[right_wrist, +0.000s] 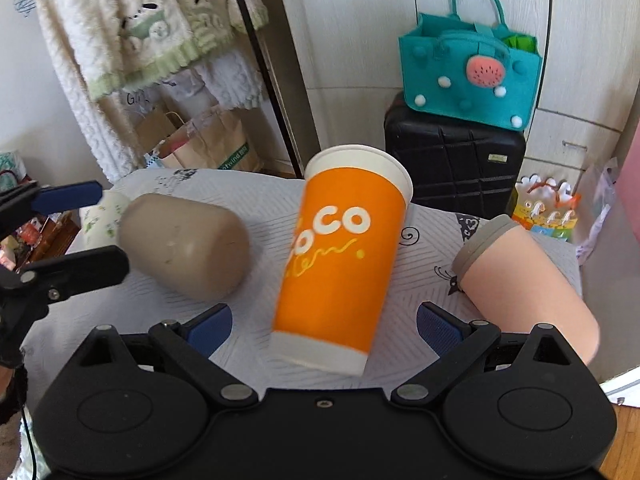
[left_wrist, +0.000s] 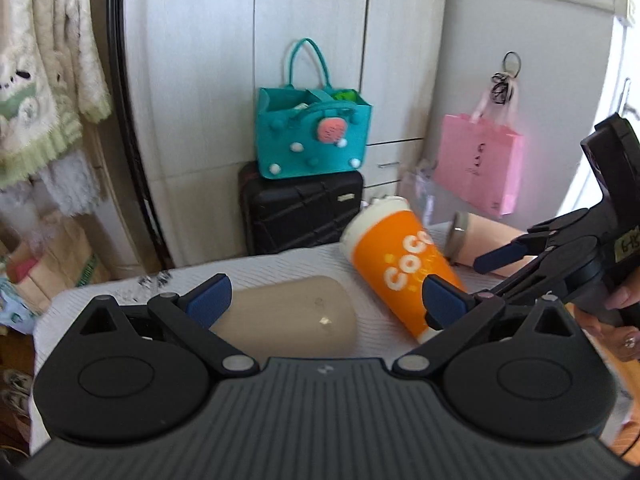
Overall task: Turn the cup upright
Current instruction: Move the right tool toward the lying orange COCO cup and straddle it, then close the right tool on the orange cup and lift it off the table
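Orange COCO paper cup [right_wrist: 340, 256] sits mid-tabletop [right_wrist: 256, 208] between the taupe cup [right_wrist: 184, 244] lying on its side and the pink cup [right_wrist: 528, 276], also on its side. It is tilted, not flat and not upright: in the right wrist view the white rim is up and away, the base is down near the fingers, and it is motion-blurred, so I judge it's mid-tip or rocking.

Right gripper [right_wrist: 324, 324]: fingers spread wide, nothing pinched. The cup's base sits in the gap between the pads, closer to neither. From the left wrist view the right gripper [left_wrist: 460, 280] comes in from the right, with one blue pad at the cup's lower wall; I can't tell whether it touches.

Left gripper [left_wrist: 324, 300]: fingers also spread, empty, pointing at the taupe cup. The orange cup [left_wrist: 396, 264] is off to its right, long axis running from rim up-left to base down-right.

Key relation: the cup is straight ahead of the right fingers, long axis roughly along their line and leaning away. The right hand is clearly nearer.

Judgement: close across the lower body, then rotate the base down. Risk: thin paper wall crushes, or the cup slides on the cloth.
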Demonstrator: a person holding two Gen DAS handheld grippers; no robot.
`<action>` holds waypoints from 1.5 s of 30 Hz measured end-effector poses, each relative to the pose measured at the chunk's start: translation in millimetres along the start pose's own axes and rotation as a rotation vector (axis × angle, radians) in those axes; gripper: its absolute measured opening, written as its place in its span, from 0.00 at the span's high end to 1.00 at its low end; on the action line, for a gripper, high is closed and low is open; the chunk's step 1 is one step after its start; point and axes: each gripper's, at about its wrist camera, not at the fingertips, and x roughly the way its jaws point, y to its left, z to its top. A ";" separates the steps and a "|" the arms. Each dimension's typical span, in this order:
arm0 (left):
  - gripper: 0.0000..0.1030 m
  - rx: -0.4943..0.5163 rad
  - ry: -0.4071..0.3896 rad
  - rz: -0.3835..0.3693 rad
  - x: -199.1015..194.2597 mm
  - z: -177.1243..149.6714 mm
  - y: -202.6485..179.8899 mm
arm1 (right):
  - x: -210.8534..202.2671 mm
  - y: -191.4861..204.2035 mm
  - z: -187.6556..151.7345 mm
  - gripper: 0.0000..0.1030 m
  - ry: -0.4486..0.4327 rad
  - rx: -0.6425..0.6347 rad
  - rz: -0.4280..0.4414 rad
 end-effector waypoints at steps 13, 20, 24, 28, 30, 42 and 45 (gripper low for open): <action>0.00 -0.012 -0.055 0.041 -14.6 -3.1 15.2 | 33.0 -7.2 10.4 0.08 0.035 0.028 0.007; 0.00 -0.041 -0.027 -0.008 -13.6 -10.5 19.5 | 32.3 -7.5 2.2 0.26 0.028 0.066 0.037; 0.00 -0.049 -0.037 -0.004 -20.0 -14.0 19.4 | 19.7 -3.3 -6.8 0.27 -0.008 0.083 0.035; 0.00 -0.063 -0.047 0.009 -27.8 -17.5 18.8 | 5.1 2.0 -20.1 0.29 -0.041 0.083 0.029; 0.00 -0.075 -0.049 0.003 -32.2 -20.5 18.7 | -1.2 6.1 -31.1 0.30 -0.059 0.088 0.019; 0.00 -0.081 -0.041 -0.030 -64.4 -48.8 19.7 | -44.8 44.9 -91.0 0.30 -0.162 0.121 0.010; 0.00 -0.087 -0.022 -0.062 -70.2 -53.9 22.0 | -47.2 55.5 -101.1 0.30 -0.159 0.142 0.026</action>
